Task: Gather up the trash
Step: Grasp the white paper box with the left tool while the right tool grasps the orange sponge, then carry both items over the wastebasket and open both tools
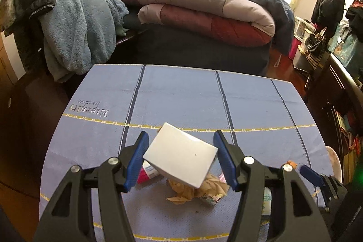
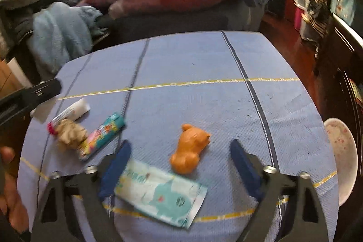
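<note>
My left gripper [image 1: 181, 157] is shut on a white box [image 1: 180, 155], held tilted above the blue cloth-covered table [image 1: 181, 94]. Under the box lie crumpled brown paper [image 1: 199, 189] and a pink-capped tube [image 1: 147, 171]. In the right wrist view the same paper [image 2: 70, 133], tube [image 2: 70, 112] and a colourful wrapper [image 2: 102, 136] sit at the left. My right gripper [image 2: 180, 146] is open over an orange toy bear [image 2: 190, 149] and a teal-and-white wipes packet [image 2: 158, 194]. The packet lies by its left finger. Neither pad presses on anything.
A bed with folded quilts [image 1: 204, 15] and a pale blue fleece [image 1: 77, 31] stands beyond the table. A white speckled bowl [image 2: 342, 151] sits off the table's right edge. Dark furniture and bags [image 1: 335, 42] crowd the right side. A hand [image 2: 9, 185] shows at the lower left.
</note>
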Demonstrator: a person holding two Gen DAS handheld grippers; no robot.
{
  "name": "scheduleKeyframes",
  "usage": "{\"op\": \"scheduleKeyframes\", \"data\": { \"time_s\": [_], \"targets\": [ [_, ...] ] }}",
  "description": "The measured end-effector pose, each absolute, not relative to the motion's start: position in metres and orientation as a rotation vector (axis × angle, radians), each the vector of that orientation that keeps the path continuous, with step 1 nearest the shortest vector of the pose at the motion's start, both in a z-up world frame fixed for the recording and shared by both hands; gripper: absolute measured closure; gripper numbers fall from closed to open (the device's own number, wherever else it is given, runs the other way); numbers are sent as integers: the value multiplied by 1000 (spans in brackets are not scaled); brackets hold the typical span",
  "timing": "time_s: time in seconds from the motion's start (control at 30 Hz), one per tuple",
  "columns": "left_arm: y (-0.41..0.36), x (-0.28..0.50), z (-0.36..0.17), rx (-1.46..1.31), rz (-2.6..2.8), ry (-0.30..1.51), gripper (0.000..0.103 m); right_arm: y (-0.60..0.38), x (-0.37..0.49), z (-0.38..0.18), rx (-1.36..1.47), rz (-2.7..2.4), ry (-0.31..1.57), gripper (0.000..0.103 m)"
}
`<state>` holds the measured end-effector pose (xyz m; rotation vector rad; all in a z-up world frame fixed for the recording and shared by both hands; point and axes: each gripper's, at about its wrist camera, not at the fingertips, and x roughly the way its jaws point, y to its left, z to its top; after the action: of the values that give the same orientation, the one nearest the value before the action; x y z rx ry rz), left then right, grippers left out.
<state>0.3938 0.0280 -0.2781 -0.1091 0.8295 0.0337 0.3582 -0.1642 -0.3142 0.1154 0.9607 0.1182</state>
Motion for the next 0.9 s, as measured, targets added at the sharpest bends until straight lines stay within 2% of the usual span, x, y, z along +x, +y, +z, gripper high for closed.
{"op": "scheduleKeyframes", "data": {
  "time_s": [0.2, 0.23, 0.3, 0.9],
  "targets": [
    [27, 394, -279, -111, 23, 825, 43, -161, 363, -316, 59, 73, 972, 49],
    [27, 393, -279, -113, 24, 825, 43, -160, 362, -316, 47, 66, 970, 61],
    [29, 392, -278, -119, 27, 823, 43, -162, 361, -315, 37, 65, 968, 75],
    [13, 368, -251, -105, 23, 793, 43, -201, 324, -293, 141, 100, 937, 75]
  ]
}}
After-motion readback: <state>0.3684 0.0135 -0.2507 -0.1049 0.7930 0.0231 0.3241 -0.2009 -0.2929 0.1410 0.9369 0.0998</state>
